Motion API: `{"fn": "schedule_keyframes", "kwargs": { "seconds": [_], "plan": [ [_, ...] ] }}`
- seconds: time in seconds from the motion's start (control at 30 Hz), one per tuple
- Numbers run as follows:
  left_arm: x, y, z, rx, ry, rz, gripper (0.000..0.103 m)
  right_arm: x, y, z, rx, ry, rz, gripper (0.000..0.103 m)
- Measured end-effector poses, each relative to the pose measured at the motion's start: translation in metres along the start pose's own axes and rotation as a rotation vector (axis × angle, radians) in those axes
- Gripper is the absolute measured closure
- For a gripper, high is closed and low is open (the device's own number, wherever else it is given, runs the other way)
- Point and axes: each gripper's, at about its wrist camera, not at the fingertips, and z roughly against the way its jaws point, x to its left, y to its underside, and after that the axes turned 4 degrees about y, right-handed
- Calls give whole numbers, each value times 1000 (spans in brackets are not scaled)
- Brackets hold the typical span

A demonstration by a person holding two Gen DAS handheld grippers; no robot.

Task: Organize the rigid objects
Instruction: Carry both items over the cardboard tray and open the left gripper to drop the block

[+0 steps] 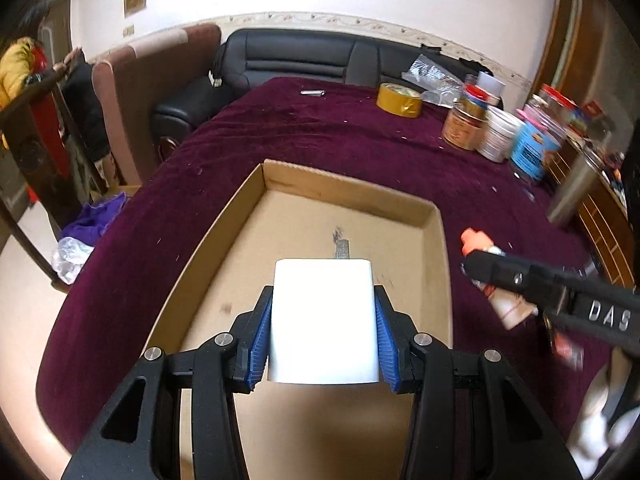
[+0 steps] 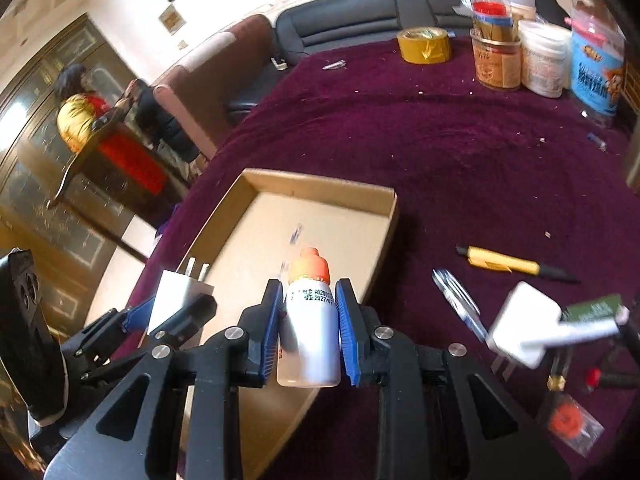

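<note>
Clamped flat-sided in the left gripper [image 1: 324, 334] above the cardboard tray [image 1: 240, 204], a light, rigid white charger [image 1: 325, 320] is carried; a slick bottle [image 2: 310, 332] is pinched mid-body by the right gripper [image 2: 311, 334].

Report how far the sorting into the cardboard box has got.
Done: nothing yet; the cardboard box looks empty. In hand: the left gripper clamps a white charger above the box; the right gripper clamps a small orange-capped bottle near the box's edge. Left: a yellow pen, another white charger and small bits on the purple cloth.
</note>
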Motion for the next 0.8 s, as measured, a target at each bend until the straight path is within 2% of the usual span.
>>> {"fn": "schedule_keyframes", "kwargs": {
  "seconds": [0.13, 0.37, 0.67, 0.8],
  "plan": [
    [11, -20, -37, 46, 46, 55, 63, -2, -16, -26, 20, 11, -53, 78],
    [24, -30, -85, 89, 129, 127, 63, -8, -23, -60, 48, 73, -86, 78],
    [30, -31, -100, 87, 187, 171, 62, -10, -28, -59, -1, 144, -63, 77],
    [32, -34, -101, 92, 220, 194, 59, -16, -29, -56, -8, 111, -94, 71]
  ]
}}
